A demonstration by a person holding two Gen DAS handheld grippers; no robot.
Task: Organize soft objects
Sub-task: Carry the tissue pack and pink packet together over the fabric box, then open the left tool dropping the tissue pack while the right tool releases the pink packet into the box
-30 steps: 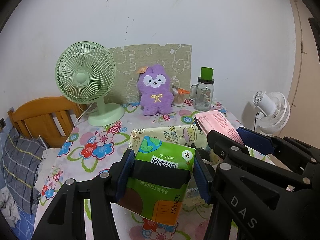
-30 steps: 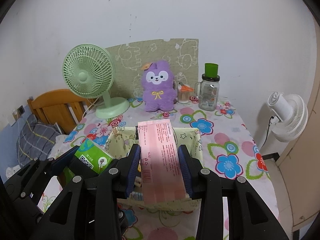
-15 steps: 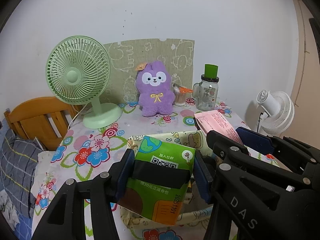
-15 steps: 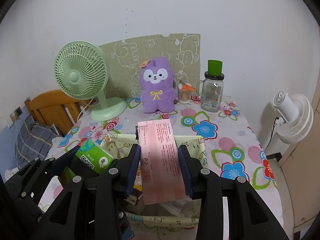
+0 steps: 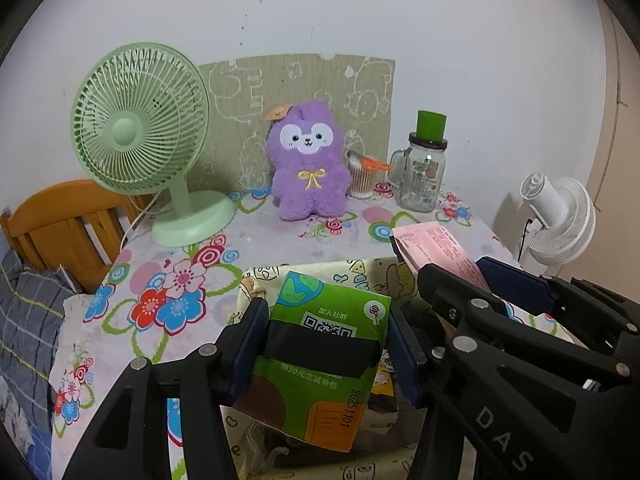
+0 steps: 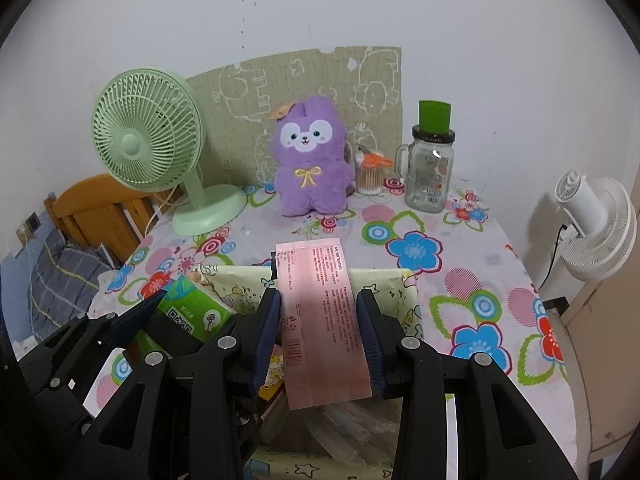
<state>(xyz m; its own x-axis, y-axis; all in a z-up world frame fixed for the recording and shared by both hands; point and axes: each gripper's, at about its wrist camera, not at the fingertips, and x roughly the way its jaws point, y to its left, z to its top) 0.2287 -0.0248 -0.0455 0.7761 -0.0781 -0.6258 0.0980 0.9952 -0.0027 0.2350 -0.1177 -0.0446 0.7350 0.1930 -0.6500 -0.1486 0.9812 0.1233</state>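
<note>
My left gripper (image 5: 326,344) is shut on a green tissue pack (image 5: 320,360), held over the open cream fabric storage box (image 5: 360,270) with cartoon prints. My right gripper (image 6: 320,338) is shut on a pink tissue pack (image 6: 320,312), also held above the same box (image 6: 236,292). The green pack (image 6: 192,312) and left gripper show at the lower left of the right wrist view. The pink pack (image 5: 436,250) shows at the right of the left wrist view. Several packets lie inside the box. A purple plush bunny (image 5: 308,160) sits upright at the back of the table.
On the flowered tablecloth (image 6: 480,280) stand a green desk fan (image 5: 148,152), a glass jar mug with green lid (image 5: 424,168) and a cup of cotton swabs (image 6: 370,176). A white fan (image 6: 596,220) is off the right edge. A wooden bed frame (image 5: 68,224) lies left.
Both grippers have moved forward and lower with their packs; the box now lies directly beneath them and the fan and plush look closer.
</note>
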